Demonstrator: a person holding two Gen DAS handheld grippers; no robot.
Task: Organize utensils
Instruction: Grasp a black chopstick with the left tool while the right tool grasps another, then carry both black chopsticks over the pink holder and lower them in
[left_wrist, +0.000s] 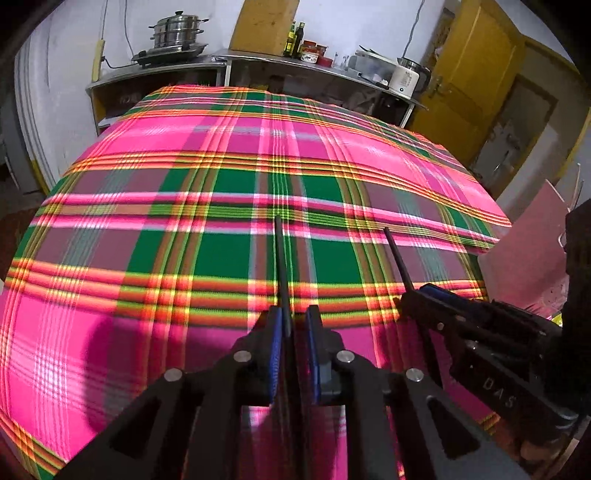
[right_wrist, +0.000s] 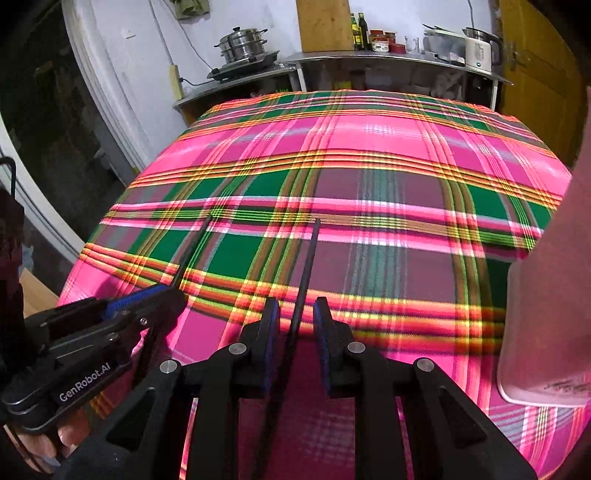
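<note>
Left claw (left_wrist: 295, 325) pinches thin black chopstick (left_wrist: 280, 266), frame centre, above pink-green plaid cloth-covered bench (left_wrist: 184, 206). Right claw (right_wrist: 295, 321) holds second black chopstick (right_wrist: 308, 266), jaw gap visible; contact unclear. Pale pink container (right_wrist: 546, 295) cut off at right edge.

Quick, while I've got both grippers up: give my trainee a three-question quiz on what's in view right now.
1. True or false: the left gripper and the right gripper each hold a thin black stick, the left stick and the right stick, above the table.
2. What covers the table? A) a plain white sheet B) the pink and green plaid cloth C) newspaper
3. Fill in: the pink container sits at the table's ___ edge, seen from the right wrist.

Key: 1 true; 2 B; 3 right.
</note>
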